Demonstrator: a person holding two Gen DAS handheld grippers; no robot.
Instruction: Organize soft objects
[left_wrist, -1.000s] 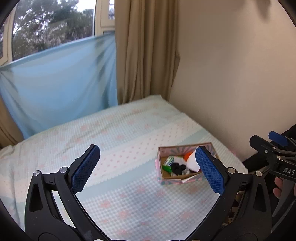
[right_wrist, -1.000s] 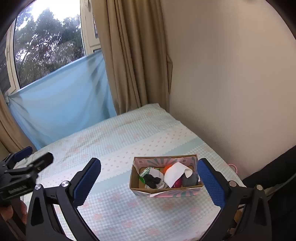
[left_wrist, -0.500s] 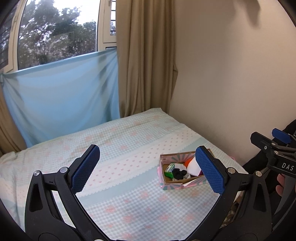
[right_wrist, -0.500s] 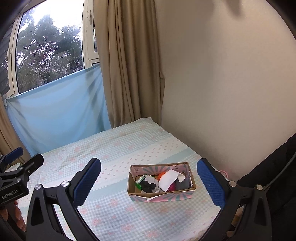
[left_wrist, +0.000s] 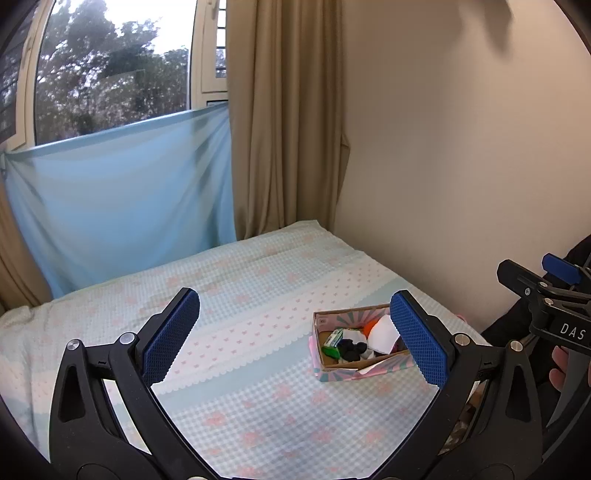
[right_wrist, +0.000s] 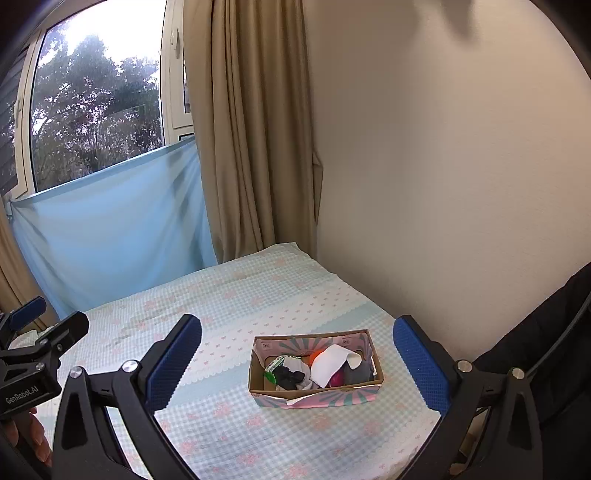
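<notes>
2 ribbed blue fingers (right_wrist: 173, 363), rectangular cardboard box (right_wrist: 316, 397)

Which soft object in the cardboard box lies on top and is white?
The white cloth, draped above the others in the cardboard box. The black item to its left is dark and lies lower.

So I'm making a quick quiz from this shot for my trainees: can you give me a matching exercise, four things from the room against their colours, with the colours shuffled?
Things:
1. curtain
2. cloth across the window
3. gripper pads
4. folded item on top in the box

Colours:
a. white
b. dark blue
c. beige
d. light blue

Pairs: 1-c, 2-d, 3-b, 4-a
</notes>
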